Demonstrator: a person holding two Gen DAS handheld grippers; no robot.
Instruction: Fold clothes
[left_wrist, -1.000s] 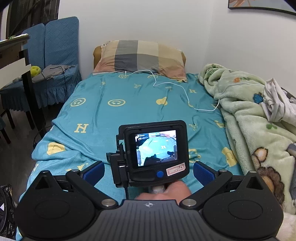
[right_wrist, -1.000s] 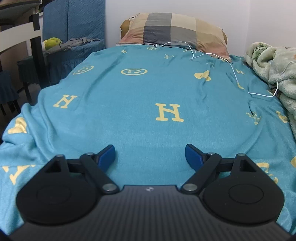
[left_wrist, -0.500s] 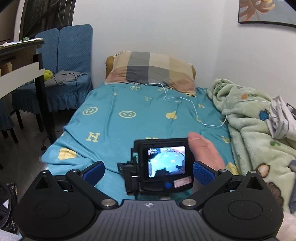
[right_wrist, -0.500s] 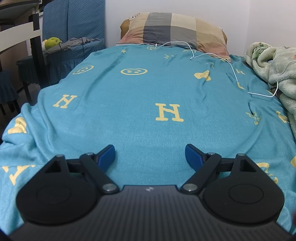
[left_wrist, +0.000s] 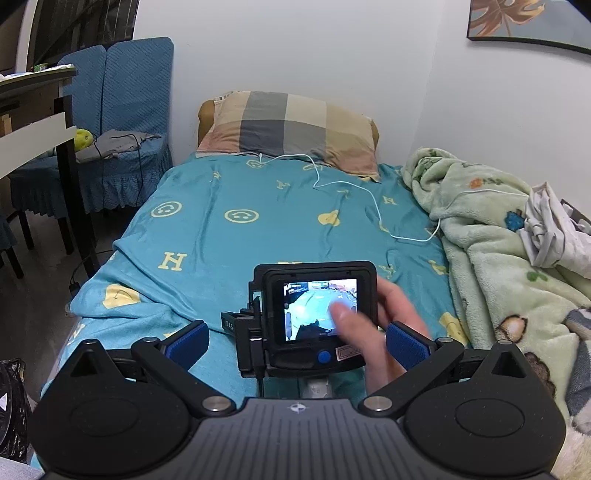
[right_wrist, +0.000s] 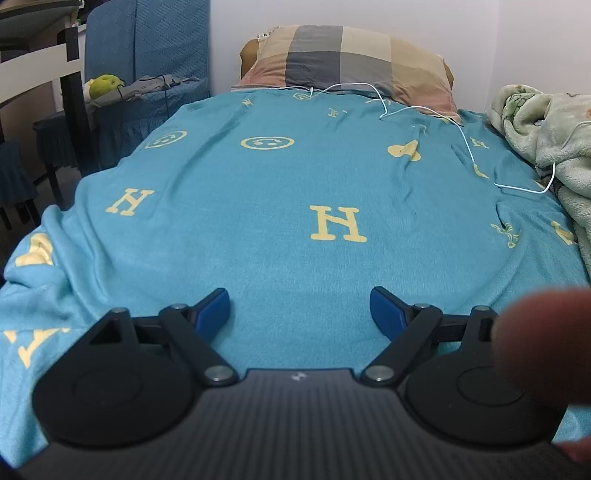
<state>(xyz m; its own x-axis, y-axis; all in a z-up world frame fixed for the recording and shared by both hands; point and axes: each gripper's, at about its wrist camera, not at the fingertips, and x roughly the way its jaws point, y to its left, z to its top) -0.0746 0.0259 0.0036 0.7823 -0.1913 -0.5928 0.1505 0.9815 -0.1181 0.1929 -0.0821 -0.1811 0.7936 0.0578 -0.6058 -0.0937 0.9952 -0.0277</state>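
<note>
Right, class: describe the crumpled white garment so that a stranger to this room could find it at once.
Start at the bed with the teal sheet. Along its right side lies a pale green fleece blanket printed with cartoon animals. On top of that blanket sits the white garment, the only plain, crumpled cloth on the bed.

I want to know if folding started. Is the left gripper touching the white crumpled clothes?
Apart. The left wrist view shows the left gripper with open jaws over the blue sheet, while the white crumpled clothes lie on the green blanket.
</note>
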